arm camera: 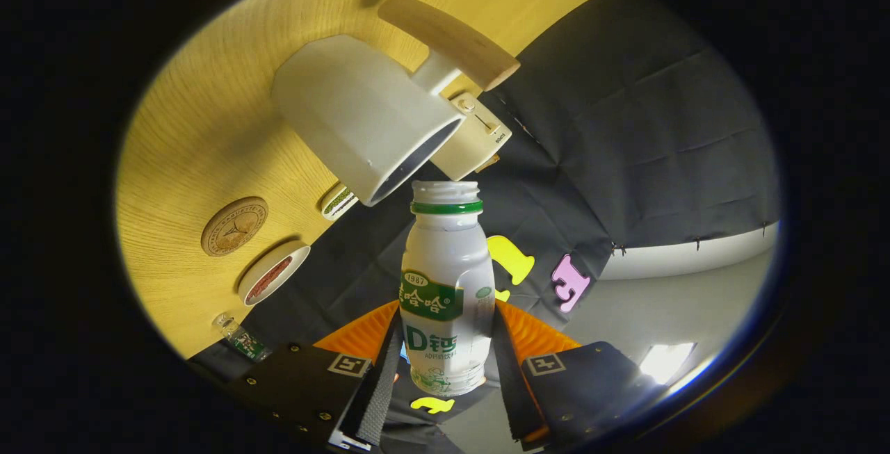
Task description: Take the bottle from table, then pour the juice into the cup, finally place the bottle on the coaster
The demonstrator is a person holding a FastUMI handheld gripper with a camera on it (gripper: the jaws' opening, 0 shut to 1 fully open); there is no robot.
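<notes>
Gripper point(445, 363) clamps uncapped white bottle point(446, 287) near cup point(361, 117).

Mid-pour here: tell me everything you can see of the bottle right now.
The bottle is a small, milky white plastic one with a green and white label and a green ring under its threaded neck. Its cap is off and the mouth is open. It sits clamped between the fingers of the gripper, which press on its lower body from both sides. Its mouth lies right at the rim of the white cup, possibly touching it. No juice is seen flowing.
</notes>
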